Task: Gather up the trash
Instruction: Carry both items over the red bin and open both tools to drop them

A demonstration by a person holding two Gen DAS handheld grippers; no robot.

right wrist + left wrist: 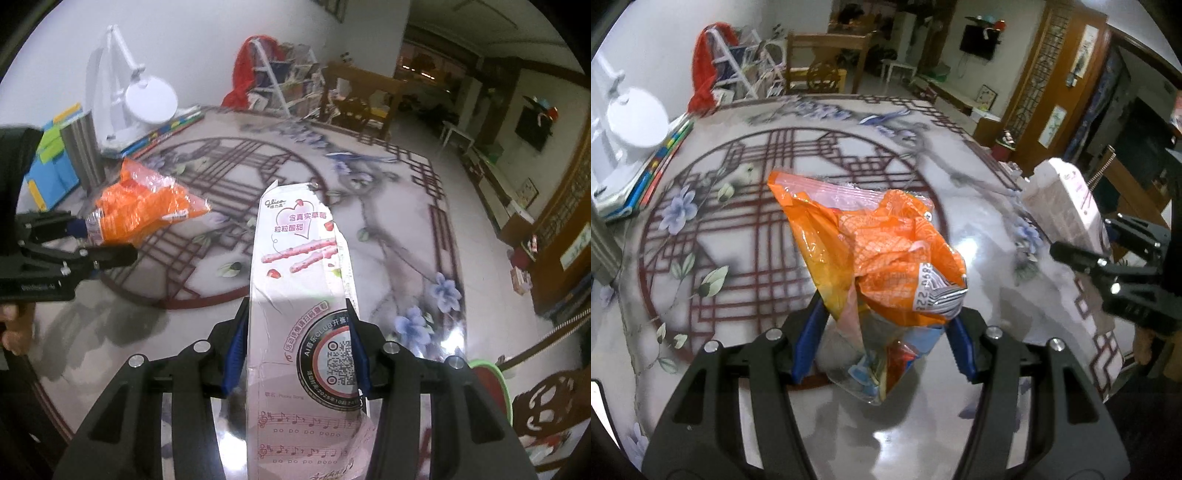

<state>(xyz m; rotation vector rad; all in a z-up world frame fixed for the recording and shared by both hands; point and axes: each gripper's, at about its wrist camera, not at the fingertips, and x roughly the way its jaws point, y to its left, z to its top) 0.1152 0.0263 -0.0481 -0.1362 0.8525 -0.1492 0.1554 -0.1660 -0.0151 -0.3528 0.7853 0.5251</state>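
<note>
Left gripper pinches orange wrapper; right gripper pinches pink box lengthwise, pointing away

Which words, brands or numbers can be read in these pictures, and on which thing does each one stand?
"glico": flattened pink cardboard snack box, top, held in the right gripper.
"含真实草莓" and "粒粒酸甜": same box, in the heart.
"CLUB": same box, ring around the QR code; rest of the ring unclear.
"po po po popo": same box, under the music notes.
"894 22": crumpled orange plastic wrapper, by its barcode, held in the left gripper; partly hidden.
</note>
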